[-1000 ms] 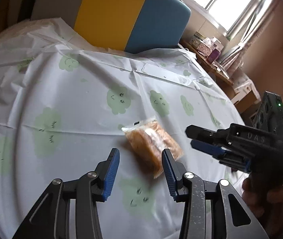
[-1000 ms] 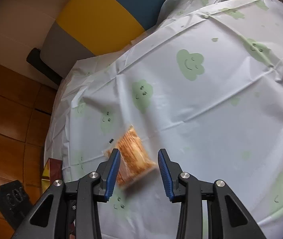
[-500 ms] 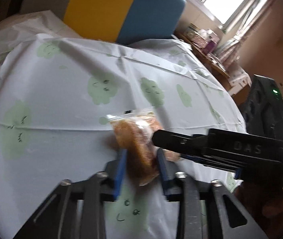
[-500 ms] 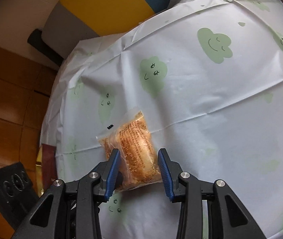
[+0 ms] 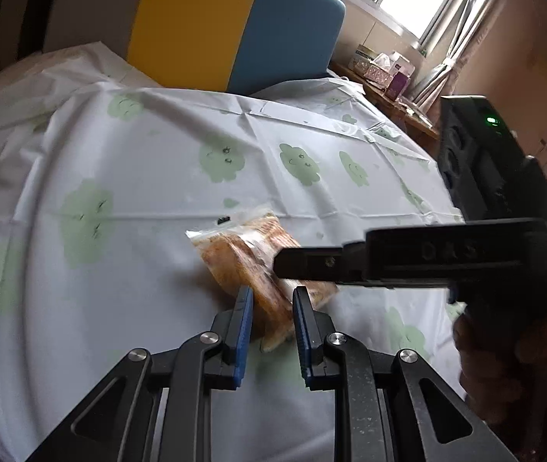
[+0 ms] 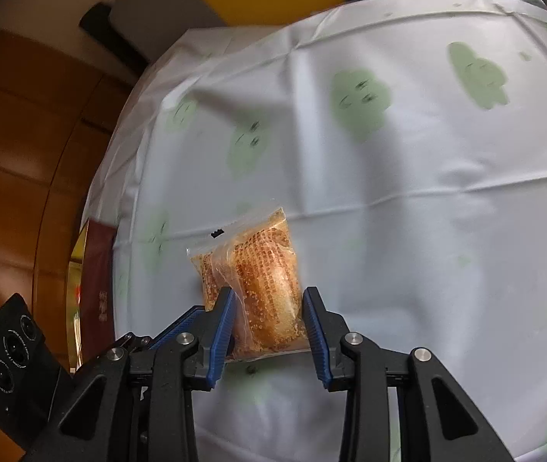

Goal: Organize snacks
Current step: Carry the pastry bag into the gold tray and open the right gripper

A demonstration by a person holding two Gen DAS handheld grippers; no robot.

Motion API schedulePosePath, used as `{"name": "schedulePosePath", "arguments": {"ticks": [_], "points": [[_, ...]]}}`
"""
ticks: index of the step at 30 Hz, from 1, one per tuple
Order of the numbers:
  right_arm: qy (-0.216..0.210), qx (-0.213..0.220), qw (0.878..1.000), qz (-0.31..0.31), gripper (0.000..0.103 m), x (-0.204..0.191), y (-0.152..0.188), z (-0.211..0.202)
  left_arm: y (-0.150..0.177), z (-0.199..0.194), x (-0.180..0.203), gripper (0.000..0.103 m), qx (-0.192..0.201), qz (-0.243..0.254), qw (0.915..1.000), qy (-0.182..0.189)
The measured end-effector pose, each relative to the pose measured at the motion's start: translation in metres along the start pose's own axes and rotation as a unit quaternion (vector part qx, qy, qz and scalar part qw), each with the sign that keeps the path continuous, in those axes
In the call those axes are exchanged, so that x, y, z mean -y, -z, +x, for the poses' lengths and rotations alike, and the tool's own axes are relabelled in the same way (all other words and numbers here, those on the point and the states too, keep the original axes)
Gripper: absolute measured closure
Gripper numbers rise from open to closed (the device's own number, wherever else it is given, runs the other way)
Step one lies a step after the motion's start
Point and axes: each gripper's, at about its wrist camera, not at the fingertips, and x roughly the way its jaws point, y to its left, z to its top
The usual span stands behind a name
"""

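Observation:
A clear packet of golden-brown snack [image 5: 250, 261] lies on the white cloud-print tablecloth [image 5: 138, 200]. My left gripper [image 5: 269, 308] is shut on the packet's near end, its blue pads pinching it. My right gripper [image 6: 267, 310] is open, with its fingers on either side of the same packet [image 6: 262, 281]. In the left wrist view the right gripper's black body [image 5: 408, 258] crosses over the packet from the right. In the right wrist view the left gripper's fingers [image 6: 181, 327] reach the packet from the lower left.
A yellow and blue padded seat [image 5: 235, 27] stands behind the table. A sideboard with boxes [image 5: 381, 69] is by the window. A dark red and gold box [image 6: 94, 292] sits at the table's left edge, above a wooden floor [image 6: 23, 154].
My left gripper has closed from wide open onto the packet's end. My right gripper has moved in over the packet, so its fingers now straddle it.

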Motion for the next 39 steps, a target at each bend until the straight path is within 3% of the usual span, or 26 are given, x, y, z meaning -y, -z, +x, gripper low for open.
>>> {"name": "schedulePosePath", "arguments": {"ticks": [7, 12, 14, 19, 27, 39], "points": [[-0.013, -0.002, 1.0, -0.011, 0.065, -0.008, 0.006, 0.005, 0.005, -0.006, -0.022, 0.067, 0.012, -0.046, 0.9989, -0.001], [-0.02, 0.006, 1.0, -0.007, 0.065, -0.007, 0.003, 0.007, -0.003, 0.006, -0.025, 0.067, 0.008, -0.051, 0.9986, 0.004], [-0.014, 0.011, 1.0, -0.018, 0.065, -0.01, 0.004, 0.007, -0.002, 0.006, -0.024, 0.074, 0.01, -0.049, 0.9987, 0.011], [-0.009, 0.001, 0.999, -0.034, 0.068, -0.017, 0.007, 0.007, 0.006, -0.005, -0.017, 0.076, 0.012, -0.035, 0.9993, -0.001], [-0.013, -0.018, 0.998, -0.06, 0.068, -0.043, 0.033, 0.003, 0.028, -0.044, -0.017, 0.077, 0.034, -0.035, 0.9987, -0.017], [-0.058, 0.017, 0.997, -0.046, 0.068, -0.067, 0.081, -0.019, 0.053, -0.091, -0.006, 0.077, 0.071, -0.006, 0.9968, -0.037]]}}
